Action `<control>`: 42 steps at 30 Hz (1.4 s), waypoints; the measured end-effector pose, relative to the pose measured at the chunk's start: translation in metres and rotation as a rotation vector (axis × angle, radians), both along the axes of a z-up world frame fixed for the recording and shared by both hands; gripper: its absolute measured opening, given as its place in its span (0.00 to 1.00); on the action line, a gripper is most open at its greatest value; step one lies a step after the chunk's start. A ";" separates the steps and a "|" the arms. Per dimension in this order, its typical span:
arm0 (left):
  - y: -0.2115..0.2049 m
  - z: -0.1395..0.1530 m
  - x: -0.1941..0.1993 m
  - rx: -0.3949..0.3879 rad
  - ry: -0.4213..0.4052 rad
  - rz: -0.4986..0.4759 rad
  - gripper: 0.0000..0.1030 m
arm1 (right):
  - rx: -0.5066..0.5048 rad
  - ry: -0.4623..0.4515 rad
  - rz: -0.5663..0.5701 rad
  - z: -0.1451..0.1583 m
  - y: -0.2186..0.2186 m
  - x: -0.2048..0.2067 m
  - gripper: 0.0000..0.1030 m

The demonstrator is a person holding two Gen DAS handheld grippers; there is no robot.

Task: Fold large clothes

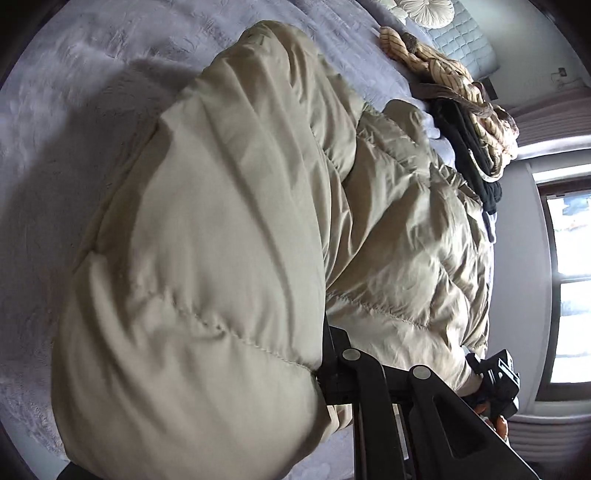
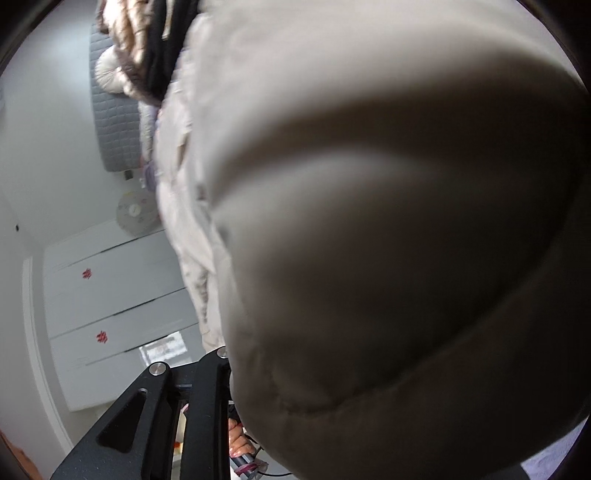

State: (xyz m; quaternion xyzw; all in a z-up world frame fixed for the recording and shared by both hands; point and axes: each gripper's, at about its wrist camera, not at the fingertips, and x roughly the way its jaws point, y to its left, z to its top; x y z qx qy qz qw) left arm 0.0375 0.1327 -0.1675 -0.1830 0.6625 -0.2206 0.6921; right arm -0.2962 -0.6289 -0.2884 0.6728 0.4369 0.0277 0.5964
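Two grippers: both of mine are up against one beige puffer coat (image 1: 207, 229), which lies spread over a lilac bedspread (image 1: 74, 110).
Left gripper (image 1: 328, 373): my fingers are pressed together on a quilted fold of the coat; the padding bulges over the jaws and hides the tips.
Right gripper (image 2: 236, 373): its black arms run up into a big blurred bulge of the same coat (image 2: 388, 240). The tips are buried in it, so I cannot tell whether they pinch the cloth or only stand in it.
Seen from the left: my right gripper (image 1: 496, 384) shows at the coat's far edge, with fingertips of my hand (image 1: 491, 417) beneath it.
Coat's far end: a black garment (image 1: 469, 147) and a cream striped one (image 1: 450, 74) lie heaped just beside it.
Farther off: a round ruffled cushion (image 1: 424, 11) against a grey quilted headboard (image 1: 465, 44).
Walls: a window (image 1: 569, 280) on one side, a white wardrobe (image 2: 107, 295) with red ornaments on the other.
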 end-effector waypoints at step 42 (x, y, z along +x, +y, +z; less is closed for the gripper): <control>-0.041 -0.012 0.086 0.416 -0.145 -0.114 0.58 | -0.749 0.251 0.253 0.094 -0.014 0.073 0.40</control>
